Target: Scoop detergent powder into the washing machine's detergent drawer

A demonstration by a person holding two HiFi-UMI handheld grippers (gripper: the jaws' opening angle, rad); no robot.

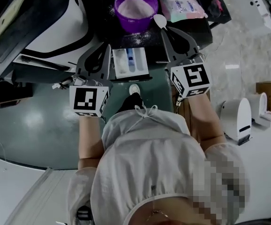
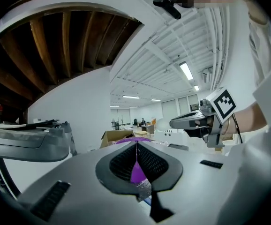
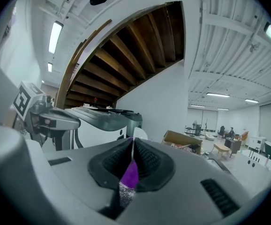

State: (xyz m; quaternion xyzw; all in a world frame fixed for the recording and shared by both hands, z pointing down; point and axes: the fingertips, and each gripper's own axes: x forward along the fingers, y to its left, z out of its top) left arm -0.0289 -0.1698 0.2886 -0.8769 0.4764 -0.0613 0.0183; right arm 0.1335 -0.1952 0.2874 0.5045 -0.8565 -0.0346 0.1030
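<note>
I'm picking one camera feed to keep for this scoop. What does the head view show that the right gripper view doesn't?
Only the head view: the white powder in the purple bowl, the open detergent drawer and the pink packet.

Only the right gripper view: the right tongs seen close up, shut on the spoon, and the room beyond.

Both: the spoon, the left tongs and the washing machine.

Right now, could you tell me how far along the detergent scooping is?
Done: the detergent drawer stands open. In hand: the right tongs grip the white spoon beside the purple powder bowl; the left tongs are shut, empty. Apparently left: scooping powder into the drawer.
</note>
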